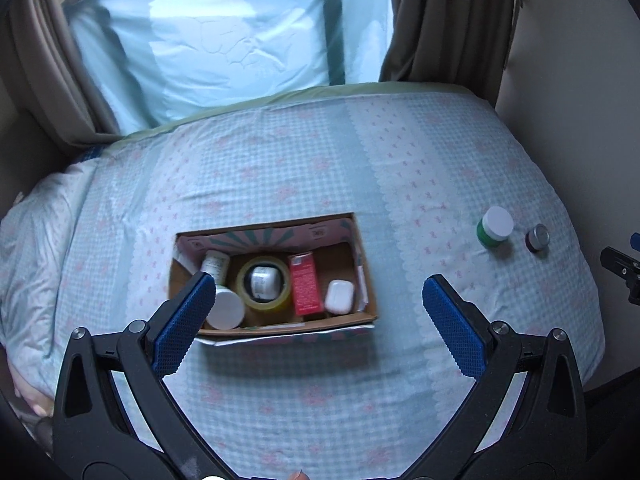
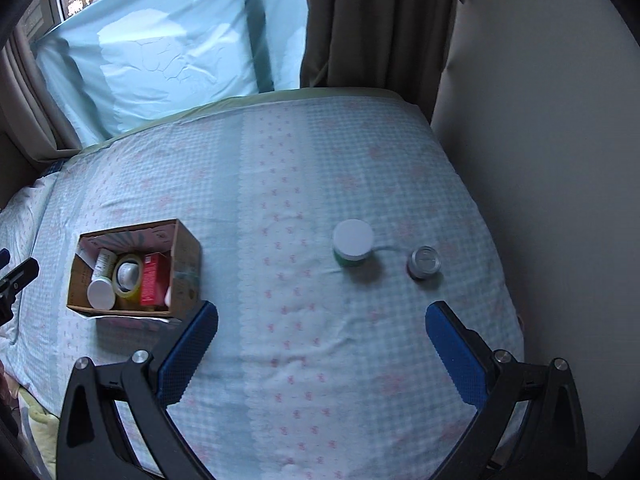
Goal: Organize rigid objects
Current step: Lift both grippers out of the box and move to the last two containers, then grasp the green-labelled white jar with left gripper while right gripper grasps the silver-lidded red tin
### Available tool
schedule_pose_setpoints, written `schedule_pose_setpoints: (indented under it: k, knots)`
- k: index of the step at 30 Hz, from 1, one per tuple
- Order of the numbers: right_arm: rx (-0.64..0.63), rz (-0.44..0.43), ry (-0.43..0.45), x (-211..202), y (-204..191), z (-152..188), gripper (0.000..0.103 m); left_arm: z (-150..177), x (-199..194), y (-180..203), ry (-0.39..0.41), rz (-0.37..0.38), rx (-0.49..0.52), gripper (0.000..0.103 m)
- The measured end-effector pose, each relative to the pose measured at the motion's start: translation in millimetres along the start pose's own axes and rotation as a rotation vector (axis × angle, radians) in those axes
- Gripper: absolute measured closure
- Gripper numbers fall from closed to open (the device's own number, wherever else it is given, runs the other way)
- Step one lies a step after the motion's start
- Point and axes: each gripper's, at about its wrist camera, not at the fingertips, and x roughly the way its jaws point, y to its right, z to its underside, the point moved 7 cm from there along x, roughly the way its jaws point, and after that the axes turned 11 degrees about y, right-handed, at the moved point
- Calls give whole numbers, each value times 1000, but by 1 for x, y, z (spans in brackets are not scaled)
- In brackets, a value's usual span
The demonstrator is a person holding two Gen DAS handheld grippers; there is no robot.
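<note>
Two round jars [image 2: 353,244] sitting on soft gingham bed [image 2: 320,184]; both tools, left tool [image 1: 318,296] and right tool [image 2: 322,322], hovering wide open, empty.

left gripper [image 1: 320,292]: jaws spread wide (empty) | right gripper [image 2: 322,320]: jaws spread wide, empty

A checked bedspread [image 2: 320,184] lies below a blue pillow [image 1: 224,48] and brown curtain [image 2: 376,20].
</note>
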Motion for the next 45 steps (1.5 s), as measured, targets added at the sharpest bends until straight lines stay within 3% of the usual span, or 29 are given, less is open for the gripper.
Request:
schedule_pose_setpoints:
  k: [3,8,12,18,25,32,37,39,45]
  knots:
    - [-32,38,-3,8,47,2,0,2,18,58,-20,58,-1,0]
    - [-48,49,-14,33,103,4,0,7,58,148,-62,150,89,0]
    - [-61,79,-37,77,128,19,0,19,107,210,-80,229,169,0]
    - [19,52,-78,155,147,58,0,63,191,279,-115,304,287,1]
    - [68,47,-154,214,153,84,1,93,248,314,-162,336,322,2]
    - [63,58,-207,250,154,86,16,92,275,333,-152,359,331,3]
    - [59,49,-215,267,151,77,18,86,296,341,-149,365,319,13]
    - [37,37,-223,276,149,73,30,84,303,345,-148,371,319,17]
    - [35,23,-233,297,148,59,37,82,318,353,-143,379,320,25]
